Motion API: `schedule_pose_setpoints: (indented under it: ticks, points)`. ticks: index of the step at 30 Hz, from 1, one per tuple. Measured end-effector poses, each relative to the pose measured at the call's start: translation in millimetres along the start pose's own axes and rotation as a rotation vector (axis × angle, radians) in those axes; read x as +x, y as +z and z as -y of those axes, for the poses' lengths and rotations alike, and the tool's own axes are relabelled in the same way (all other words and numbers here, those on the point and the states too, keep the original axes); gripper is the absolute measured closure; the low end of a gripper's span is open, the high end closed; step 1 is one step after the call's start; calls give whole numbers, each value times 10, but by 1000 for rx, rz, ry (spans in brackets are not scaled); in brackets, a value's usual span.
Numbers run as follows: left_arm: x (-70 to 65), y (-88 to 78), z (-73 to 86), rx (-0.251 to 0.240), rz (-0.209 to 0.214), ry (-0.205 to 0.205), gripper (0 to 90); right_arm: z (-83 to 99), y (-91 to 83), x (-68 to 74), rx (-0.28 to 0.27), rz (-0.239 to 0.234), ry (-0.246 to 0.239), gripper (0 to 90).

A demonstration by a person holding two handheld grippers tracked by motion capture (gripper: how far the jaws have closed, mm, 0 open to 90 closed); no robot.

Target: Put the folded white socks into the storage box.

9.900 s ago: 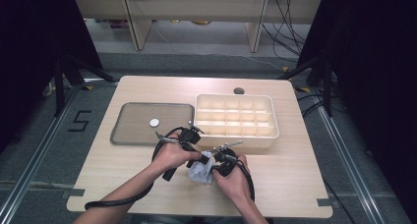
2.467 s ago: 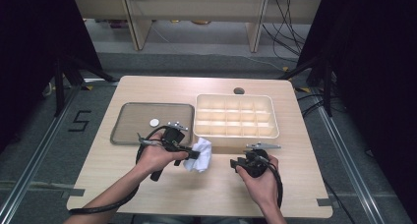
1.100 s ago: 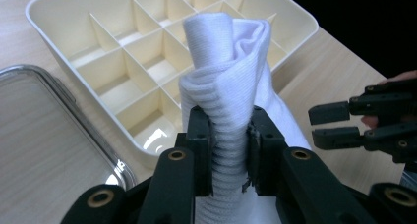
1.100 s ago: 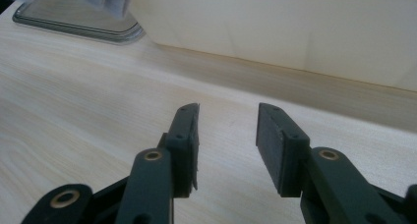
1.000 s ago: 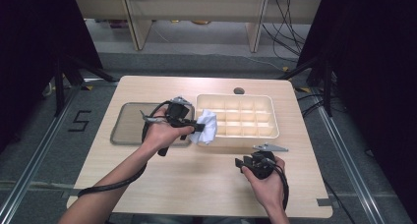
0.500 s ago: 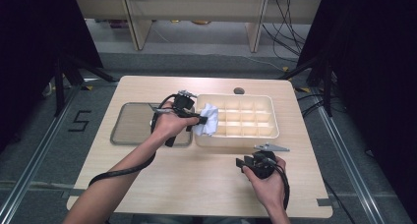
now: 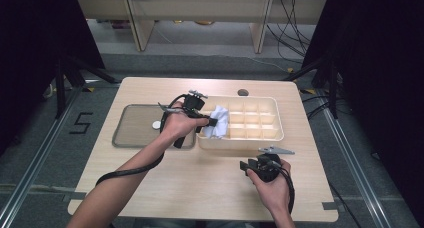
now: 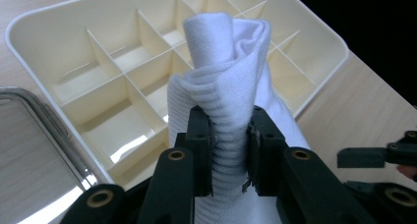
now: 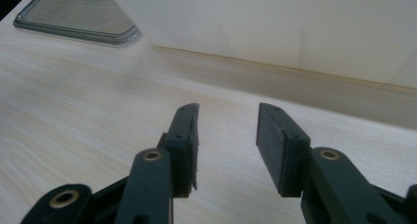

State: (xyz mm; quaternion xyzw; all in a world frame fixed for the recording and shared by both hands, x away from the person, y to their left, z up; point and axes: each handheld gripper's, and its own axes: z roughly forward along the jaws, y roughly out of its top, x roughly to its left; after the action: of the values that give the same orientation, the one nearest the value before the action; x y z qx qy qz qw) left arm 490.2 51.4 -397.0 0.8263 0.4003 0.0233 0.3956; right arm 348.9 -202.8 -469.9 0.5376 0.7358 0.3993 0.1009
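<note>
A rolled white ribbed sock (image 8: pixel 223 81) is clamped between the jaws of my left gripper (image 8: pixel 230 143). In the high view that left gripper (image 7: pixel 212 122) holds the white sock (image 7: pixel 218 123) over the left end of the cream divided box (image 7: pixel 270 134), above its front-left compartments. My right gripper (image 9: pixel 227 138) stands open with nothing between its pads, low over the wooden table in front of the box's near wall. From above, the right gripper (image 7: pixel 245 165) sits near the table's front, right of centre.
A grey metal tray (image 7: pixel 130 133) with a small white round thing (image 7: pixel 156 124) lies left of the box. A dark round hole (image 7: pixel 243 93) marks the table behind the box. Bare tabletop (image 7: pixel 190 183) spreads across the front.
My left hand has carried the sock rightward, from over the tray's edge to over the box's left end. The right gripper has stayed put.
</note>
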Motion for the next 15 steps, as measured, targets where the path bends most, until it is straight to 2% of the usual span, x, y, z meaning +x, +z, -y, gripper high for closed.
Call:
schedule_pose_setpoints:
  ticks: [1,3,4,5,7,8,9,10,12,13,14,15]
  points:
    - [21,32,6,7,0,-13,742,2,-5,16,3,6,12,608]
    - [48,85,26,14,-8,-32,742,0,-11,8,4,13,-8,608]
    - [65,101,34,24,-11,-27,742,6,-4,34,6,-3,33,608]
    - [86,121,48,38,-24,-23,742,-1,-8,7,5,13,-5,608]
    - [118,136,58,55,-47,-7,742,2,3,12,7,-2,3,609]
    - [133,149,60,64,-63,8,742,4,0,12,14,10,5,609]
    - [130,161,62,60,-82,3,741,9,2,16,15,2,3,608]
    - [137,173,61,70,-105,26,742,10,3,25,21,11,3,609]
    - [130,197,63,80,-125,45,742,22,23,35,20,-9,1,609]
    - [128,205,62,96,-137,71,741,25,34,37,17,-6,-5,608]
    - [119,226,63,95,-154,82,741,27,36,43,23,-7,-1,609]
    - [118,234,62,101,-160,94,741,29,32,75,34,-6,32,608]
